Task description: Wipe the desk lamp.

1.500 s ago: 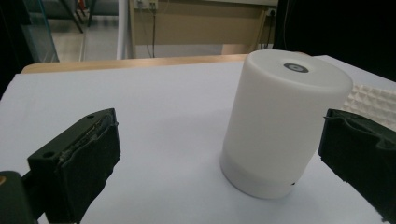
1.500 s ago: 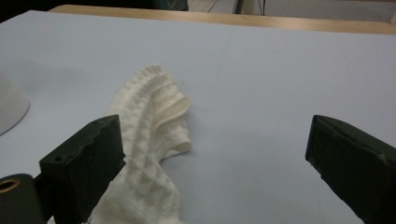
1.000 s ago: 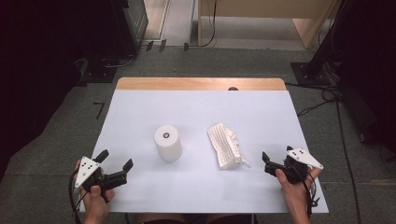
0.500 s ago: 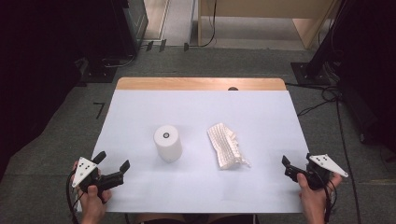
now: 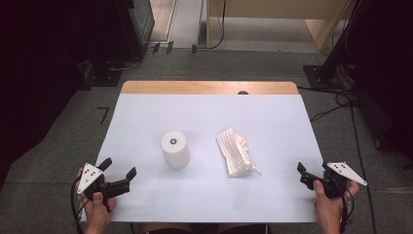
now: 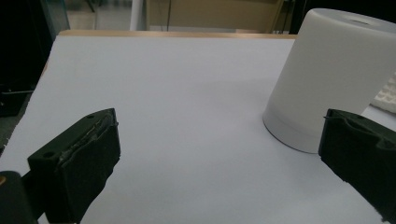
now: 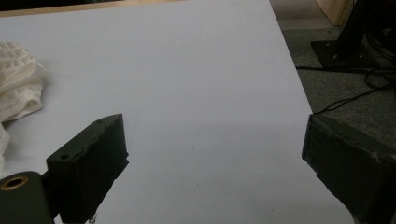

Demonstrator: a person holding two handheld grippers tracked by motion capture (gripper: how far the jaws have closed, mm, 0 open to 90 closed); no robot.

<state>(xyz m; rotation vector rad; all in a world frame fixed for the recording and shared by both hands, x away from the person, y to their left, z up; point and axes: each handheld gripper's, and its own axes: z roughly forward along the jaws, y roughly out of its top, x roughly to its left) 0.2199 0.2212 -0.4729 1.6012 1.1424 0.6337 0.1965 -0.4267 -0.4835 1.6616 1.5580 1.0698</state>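
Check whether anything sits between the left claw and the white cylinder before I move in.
Nothing visible does. The left claw is open at the table's near left edge, and bare white table lies between it and the white cylinder. The crumpled cloth lies on the cylinder's far side, apart from it.

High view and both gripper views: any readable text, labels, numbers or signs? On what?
None readable.
White matt cylinder: plain, with a small dark ring on top, no lettering.
White waffle-textured cloth: no print.
Pale blue table cover: blank.
Left gripper and right gripper: grey plates show small dots, no characters.
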